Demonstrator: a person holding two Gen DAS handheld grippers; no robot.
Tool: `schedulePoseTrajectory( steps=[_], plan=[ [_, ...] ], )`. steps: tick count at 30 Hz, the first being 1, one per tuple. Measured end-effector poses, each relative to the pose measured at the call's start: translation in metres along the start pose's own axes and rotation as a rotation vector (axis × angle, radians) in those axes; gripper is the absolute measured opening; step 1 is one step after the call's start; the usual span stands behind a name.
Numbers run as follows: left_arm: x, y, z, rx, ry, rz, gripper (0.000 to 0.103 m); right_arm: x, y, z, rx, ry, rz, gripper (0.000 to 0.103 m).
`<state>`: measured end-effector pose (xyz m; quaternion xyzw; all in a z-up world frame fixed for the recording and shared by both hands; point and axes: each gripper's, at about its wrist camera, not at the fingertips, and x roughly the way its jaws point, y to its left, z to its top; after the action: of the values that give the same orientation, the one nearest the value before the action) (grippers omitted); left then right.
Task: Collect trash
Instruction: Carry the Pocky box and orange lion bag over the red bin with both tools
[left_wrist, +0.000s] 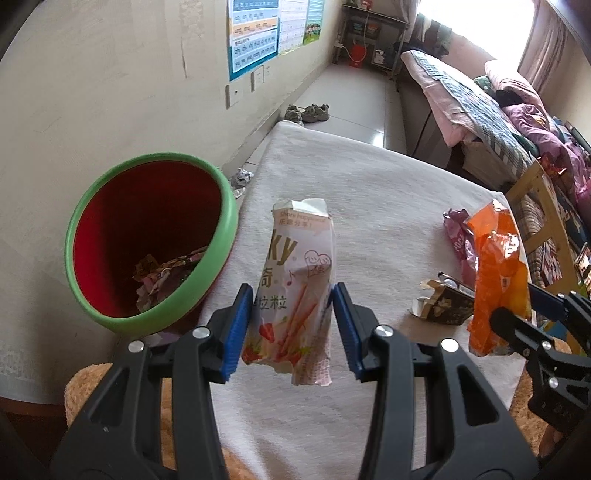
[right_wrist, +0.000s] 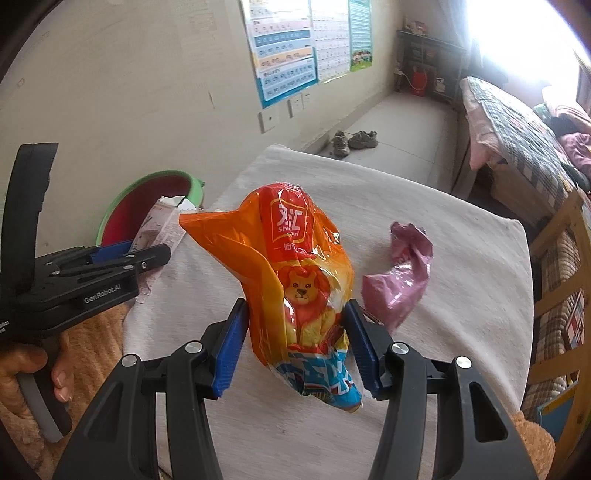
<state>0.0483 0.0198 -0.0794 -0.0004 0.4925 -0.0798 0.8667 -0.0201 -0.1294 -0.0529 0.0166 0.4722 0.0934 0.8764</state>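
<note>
**Two wrappers lifted beside the bin**

The left gripper (left_wrist: 291, 325) is partly closed, its blue pads pinching a torn white-and-pink paper biscuit-stick packet (left_wrist: 301, 280) printed with strawberries and red sticks; the packet stands upright, clear of the cloth, just right of the round red plastic bin with a green rim (left_wrist: 151, 236). Crumpled wrappers lie at the bin's bottom.

The right gripper (right_wrist: 295, 343) is clamped a little wider on a crinkled orange plastic snack bag with a cartoon lion and blue base (right_wrist: 295, 280), held above the pale grey cloth-covered table (right_wrist: 461, 266), well right of the bin.

A crumpled pink plastic wrapper (right_wrist: 399, 280) lies on the table further right of the bin, and a small torn dark carton (left_wrist: 443, 302) lies near the table's right edge. The cloth between bin and packet is bare; the bin's mouth faces up, just past the table's left edge.
</note>
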Motion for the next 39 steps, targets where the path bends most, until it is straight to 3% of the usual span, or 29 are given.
schedulePoseTrajectory(
  steps=[39],
  plan=[
    [-0.035, 0.113, -0.008, -0.212, -0.091, 0.179, 0.043, 0.027, 0.111, 0.057, -0.231, -0.039, 0.082, 0.052]
  ],
)
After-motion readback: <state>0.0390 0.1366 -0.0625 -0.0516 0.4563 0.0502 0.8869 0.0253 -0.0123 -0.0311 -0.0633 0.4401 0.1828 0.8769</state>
